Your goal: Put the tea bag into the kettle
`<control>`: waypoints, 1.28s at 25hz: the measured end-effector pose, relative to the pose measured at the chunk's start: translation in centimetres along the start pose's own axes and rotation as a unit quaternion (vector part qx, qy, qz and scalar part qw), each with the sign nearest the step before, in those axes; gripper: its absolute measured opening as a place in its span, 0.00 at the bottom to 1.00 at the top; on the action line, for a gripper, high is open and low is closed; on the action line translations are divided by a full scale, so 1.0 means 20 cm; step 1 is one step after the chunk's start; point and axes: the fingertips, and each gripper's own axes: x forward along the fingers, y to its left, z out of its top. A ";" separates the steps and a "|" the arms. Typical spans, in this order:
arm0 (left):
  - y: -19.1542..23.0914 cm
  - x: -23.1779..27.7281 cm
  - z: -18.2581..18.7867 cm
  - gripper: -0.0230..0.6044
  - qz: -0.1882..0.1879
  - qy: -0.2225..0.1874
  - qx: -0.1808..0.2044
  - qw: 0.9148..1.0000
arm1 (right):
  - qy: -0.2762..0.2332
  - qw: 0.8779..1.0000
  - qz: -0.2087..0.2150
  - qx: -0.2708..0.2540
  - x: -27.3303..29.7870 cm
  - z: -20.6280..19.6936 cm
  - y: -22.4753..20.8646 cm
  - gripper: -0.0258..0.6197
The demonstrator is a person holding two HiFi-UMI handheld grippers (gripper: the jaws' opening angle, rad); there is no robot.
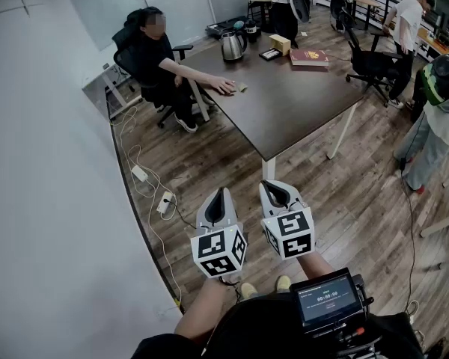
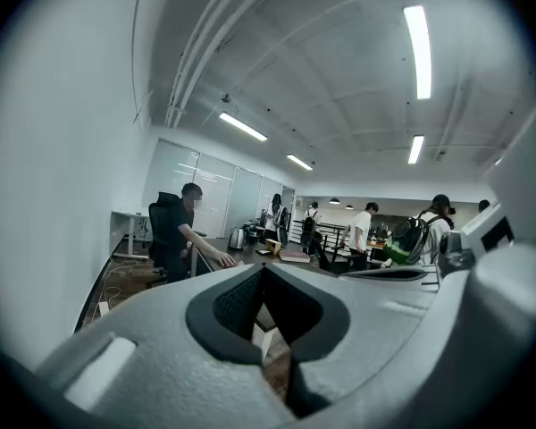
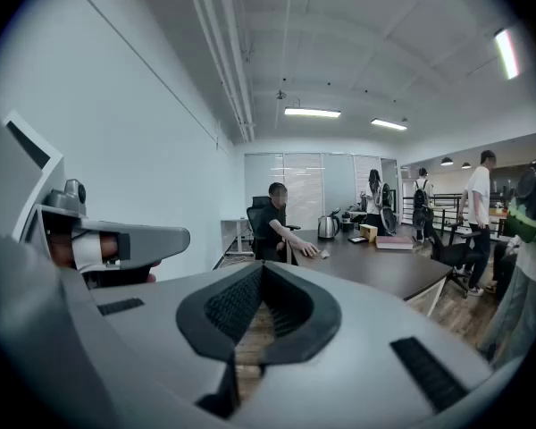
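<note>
Left hand-held gripper [image 1: 221,191] and right hand-held gripper [image 1: 274,188] sit closed — tea bag [image 1: 242,88] small, tan.

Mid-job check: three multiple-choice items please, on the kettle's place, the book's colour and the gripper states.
1. Where is the kettle? A. On the floor B. On the dark table C. In a gripper
2. The book cover is: A. Red B. Blue C. White
3. The left gripper and right gripper are: A. Both shut, empty B. Both wide open C. Holding the kettle
Answers: B, it stands at the table's far end; A, dark red cover; A, jaw tips meet, nothing between.
</note>
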 end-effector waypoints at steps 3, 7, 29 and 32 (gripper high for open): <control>0.00 0.01 0.01 0.04 -0.003 0.002 0.004 1.000 | -0.001 1.000 0.001 -0.002 0.01 0.01 0.00 0.04; -0.01 0.01 0.01 0.04 -0.005 0.006 0.009 1.000 | -0.001 1.000 -0.002 -0.004 0.01 0.02 0.00 0.04; 0.44 -0.03 0.07 0.04 -0.027 -0.007 -0.015 1.000 | 0.005 1.000 -0.010 0.001 0.26 0.05 0.30 0.04; 0.48 -0.08 0.09 0.04 -0.025 -0.012 -0.013 1.000 | 0.008 1.000 -0.008 -0.008 0.27 0.06 0.37 0.04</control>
